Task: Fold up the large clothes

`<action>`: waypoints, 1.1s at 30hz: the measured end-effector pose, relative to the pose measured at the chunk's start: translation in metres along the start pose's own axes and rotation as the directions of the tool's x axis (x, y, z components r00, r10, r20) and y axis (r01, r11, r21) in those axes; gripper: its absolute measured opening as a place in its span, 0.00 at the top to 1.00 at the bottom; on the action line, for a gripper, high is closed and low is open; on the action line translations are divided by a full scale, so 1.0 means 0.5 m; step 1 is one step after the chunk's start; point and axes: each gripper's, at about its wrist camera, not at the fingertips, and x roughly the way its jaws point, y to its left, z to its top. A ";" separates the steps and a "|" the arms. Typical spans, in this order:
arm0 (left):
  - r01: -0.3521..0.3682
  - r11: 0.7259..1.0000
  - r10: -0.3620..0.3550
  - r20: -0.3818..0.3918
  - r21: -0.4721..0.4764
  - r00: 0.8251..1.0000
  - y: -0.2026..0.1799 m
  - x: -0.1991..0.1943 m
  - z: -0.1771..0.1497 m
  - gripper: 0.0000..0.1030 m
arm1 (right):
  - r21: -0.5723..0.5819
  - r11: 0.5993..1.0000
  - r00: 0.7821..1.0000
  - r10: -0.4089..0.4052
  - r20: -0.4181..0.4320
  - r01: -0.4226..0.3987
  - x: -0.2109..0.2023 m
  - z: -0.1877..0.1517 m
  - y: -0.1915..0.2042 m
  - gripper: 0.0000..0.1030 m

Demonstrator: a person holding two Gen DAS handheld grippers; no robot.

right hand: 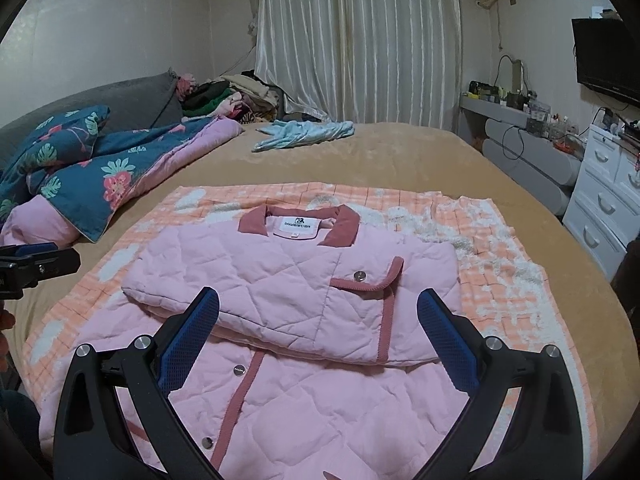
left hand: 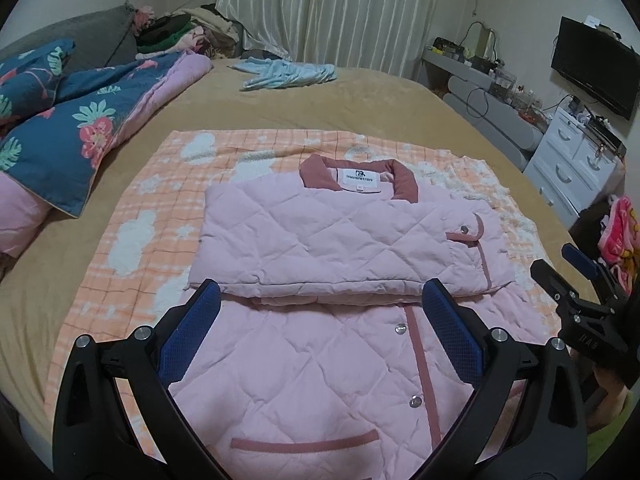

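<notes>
My quilted jacket [left hand: 328, 240] is pale pink with dusty-rose trim, lying on an orange-and-white checked blanket [left hand: 132, 248]. Beyond the jacket, on the tan bed [left hand: 320, 100], I see a navy floral quilt [left hand: 72, 120].

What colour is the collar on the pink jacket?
The collar on the pink jacket is a dusty rose-red, darker than the body. The right wrist view shows it best.

A wide bed [left hand: 360, 108] with a tan cover carries everything; an orange checked blanket [left hand: 132, 240] is spread flat on its near part; a blue flowered quilt [left hand: 80, 120] is heaped at the left; a pale blue cloth [left hand: 288, 74] lies crumpled toward the far edge.
</notes>
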 end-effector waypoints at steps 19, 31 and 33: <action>0.021 0.999 -0.020 0.032 -0.026 0.999 0.043 -0.078 -0.066 0.08 | 0.078 0.997 1.000 0.029 -0.003 -0.029 -0.122 -0.029 0.009 0.04; 0.011 0.999 -0.010 0.026 -0.032 1.000 0.079 -0.102 -0.112 0.08 | 0.065 0.998 1.000 0.007 -0.014 -0.006 -0.169 -0.053 0.027 0.04; 0.005 0.999 -0.004 0.024 -0.031 1.000 0.085 -0.104 -0.118 0.08 | 0.062 0.998 1.000 0.004 -0.020 -0.003 -0.174 -0.058 0.028 0.04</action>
